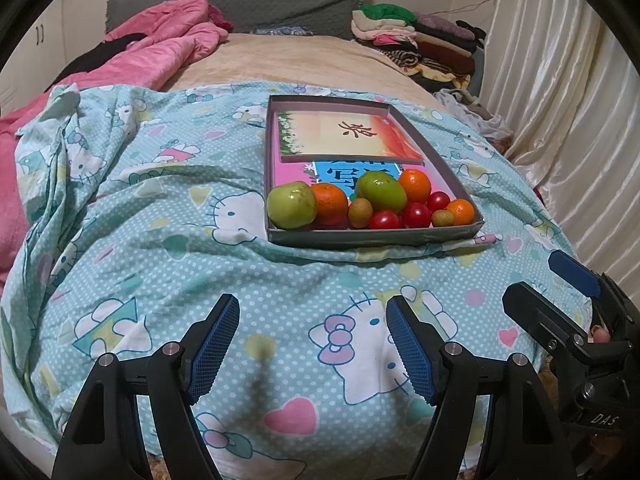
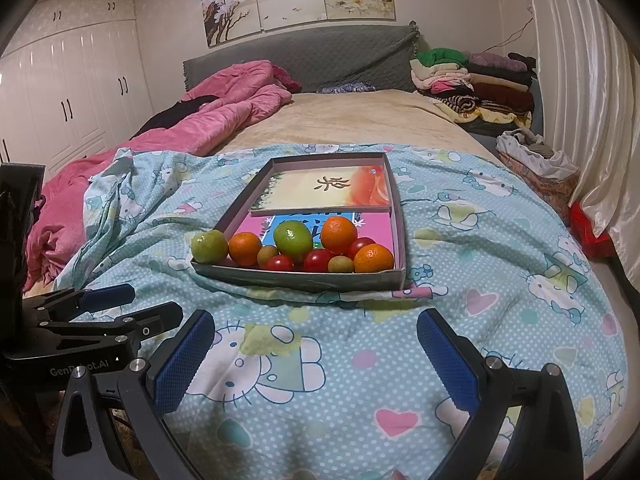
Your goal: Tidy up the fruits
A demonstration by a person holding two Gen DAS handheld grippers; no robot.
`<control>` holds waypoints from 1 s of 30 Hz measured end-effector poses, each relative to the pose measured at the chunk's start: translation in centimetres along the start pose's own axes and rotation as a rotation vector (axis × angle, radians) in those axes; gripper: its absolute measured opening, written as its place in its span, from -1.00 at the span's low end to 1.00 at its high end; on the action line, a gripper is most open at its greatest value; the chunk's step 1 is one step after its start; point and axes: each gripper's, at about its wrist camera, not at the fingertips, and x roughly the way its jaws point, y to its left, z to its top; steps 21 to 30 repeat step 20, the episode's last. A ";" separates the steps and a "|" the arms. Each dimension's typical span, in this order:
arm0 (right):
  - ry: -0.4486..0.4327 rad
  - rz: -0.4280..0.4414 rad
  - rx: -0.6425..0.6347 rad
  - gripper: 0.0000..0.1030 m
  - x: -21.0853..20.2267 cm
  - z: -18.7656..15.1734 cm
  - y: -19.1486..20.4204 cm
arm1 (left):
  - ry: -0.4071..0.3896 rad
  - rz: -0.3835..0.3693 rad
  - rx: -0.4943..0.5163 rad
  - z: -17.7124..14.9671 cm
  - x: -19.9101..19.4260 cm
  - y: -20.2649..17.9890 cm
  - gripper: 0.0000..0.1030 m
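A shallow grey cardboard tray (image 1: 376,237) (image 2: 296,280) lies on the bed's blue cartoon-print cover. Fruit crowds its near end: two green apples (image 1: 291,205) (image 2: 293,240), three oranges (image 1: 415,186) (image 2: 245,248), several red cherry tomatoes (image 1: 384,221) (image 2: 318,260) and two small brown fruits (image 1: 360,213) (image 2: 341,265). Two books (image 1: 344,134) (image 2: 332,191) lie further back in the tray. My left gripper (image 1: 313,316) stands open over the cover, short of the tray, with nothing between its fingers. My right gripper (image 2: 316,332) is also open and holds nothing, equally short of the tray.
A pink quilt (image 1: 156,52) is heaped at the back left. Folded clothes (image 1: 424,40) are stacked at the back right by a cream curtain (image 1: 560,100). The right gripper's body (image 1: 576,320) shows beside the left one. White wardrobes (image 2: 72,96) line the left wall.
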 end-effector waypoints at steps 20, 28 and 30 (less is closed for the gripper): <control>0.000 -0.017 0.063 0.98 0.3 0.3 -1.6 | 0.003 0.009 -0.014 0.3 0.3 0.6 0.50; 0.000 -0.017 0.063 0.98 0.3 0.3 -1.6 | 0.003 0.009 -0.014 0.3 0.3 0.6 0.50; 0.000 -0.017 0.063 0.98 0.3 0.3 -1.6 | 0.003 0.009 -0.014 0.3 0.3 0.6 0.50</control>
